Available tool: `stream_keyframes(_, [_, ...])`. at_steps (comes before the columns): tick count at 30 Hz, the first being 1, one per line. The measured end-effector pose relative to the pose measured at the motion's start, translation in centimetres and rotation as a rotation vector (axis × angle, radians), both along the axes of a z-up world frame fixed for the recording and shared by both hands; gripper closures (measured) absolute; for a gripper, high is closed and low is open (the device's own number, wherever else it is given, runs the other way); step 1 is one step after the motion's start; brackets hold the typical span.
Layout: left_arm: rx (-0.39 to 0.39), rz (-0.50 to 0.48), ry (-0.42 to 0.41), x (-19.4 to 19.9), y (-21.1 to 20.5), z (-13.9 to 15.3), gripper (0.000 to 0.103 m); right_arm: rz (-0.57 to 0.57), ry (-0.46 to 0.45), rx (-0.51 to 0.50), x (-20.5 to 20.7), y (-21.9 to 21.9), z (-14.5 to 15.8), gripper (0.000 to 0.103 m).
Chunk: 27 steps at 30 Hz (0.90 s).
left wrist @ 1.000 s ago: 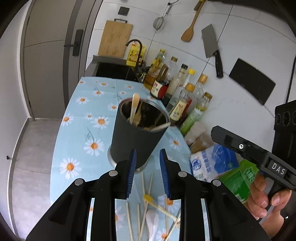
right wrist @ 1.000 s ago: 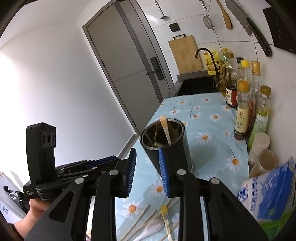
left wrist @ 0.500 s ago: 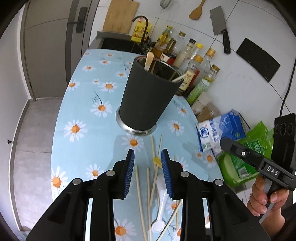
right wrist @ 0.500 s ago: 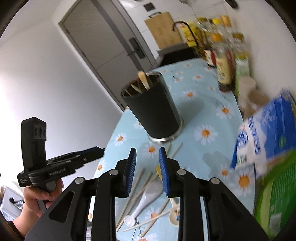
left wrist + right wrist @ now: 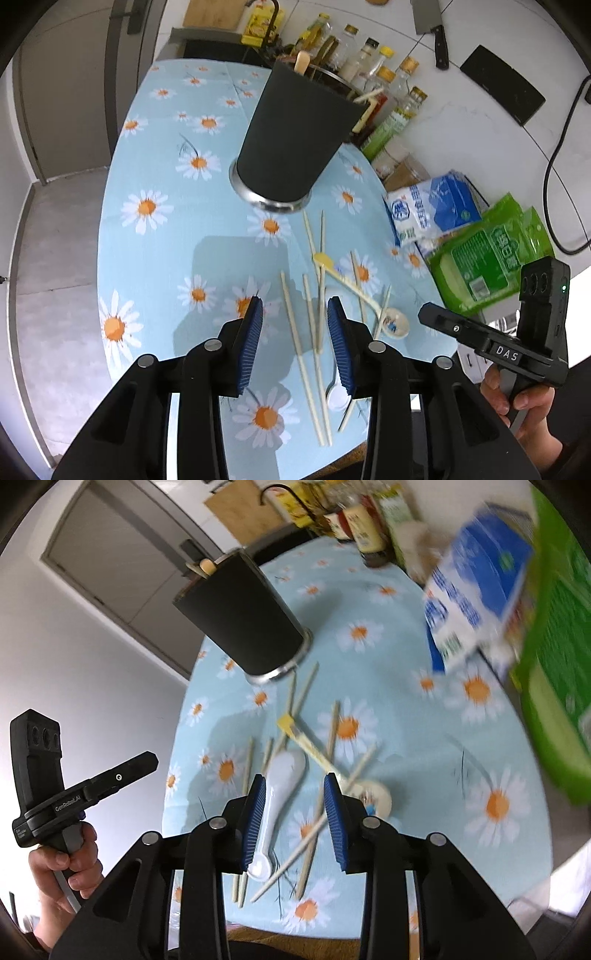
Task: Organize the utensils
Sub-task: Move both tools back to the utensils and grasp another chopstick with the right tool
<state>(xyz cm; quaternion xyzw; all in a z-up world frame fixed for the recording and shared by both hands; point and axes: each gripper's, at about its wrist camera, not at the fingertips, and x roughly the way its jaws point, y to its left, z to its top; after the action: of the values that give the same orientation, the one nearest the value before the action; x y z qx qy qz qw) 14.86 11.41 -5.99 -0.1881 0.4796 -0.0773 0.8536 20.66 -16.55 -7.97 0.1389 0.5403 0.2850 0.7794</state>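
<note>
Left gripper (image 5: 294, 317) hangs above loose chopsticks (image 5: 303, 347), lengthwise along its pointing line; jaws opening, gripping nothing. Right gripper (image 5: 294, 795), also opening and empty, frames the white spoon (image 5: 282, 794). Beyond both stands the black holder (image 5: 295, 136).

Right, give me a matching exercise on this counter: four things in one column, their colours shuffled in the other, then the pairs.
Things:
1. utensil holder
2. long-handled spoon
3. tablecloth
4. snack bag by the wall

Colours:
A. green
B. white
C. black
D. light blue with daisies

Pairs: 1-C, 2-B, 3-D, 4-A
</note>
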Motion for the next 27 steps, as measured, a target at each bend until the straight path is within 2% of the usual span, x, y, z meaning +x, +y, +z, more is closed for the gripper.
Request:
stream_keyframes(2, [-0.016, -0.013, 0.017, -0.3, 0.3, -0.7, 0.068, -0.026, 0.025, -0.019, -0.7, 0.1, -0.7, 0.069])
stream_keyframes(10, [-0.038, -0.06, 0.068, -1.2, 1.0, -2.4, 0.068, -0.12, 0.145, 0.009, -2.4, 0.5, -3.4, 0.069])
stream_keyframes(13, [-0.04, -0.072, 0.081, -1.4, 1.3, -2.7, 0.068, -0.181, 0.199, 0.019, -2.2, 0.2, -4.7, 0.074])
stream_keyframes(18, [-0.034, -0.103, 0.101, -1.4, 1.2, -3.0, 0.068, -0.255, 0.286, 0.117, -1.7, -0.5, -6.3, 0.077])
stream_keyframes(27, [-0.023, -0.113, 0.095, -1.0, 1.6, -2.4, 0.068, -0.331, 0.387, 0.219, -0.5, -1.4, -7.9, 0.089])
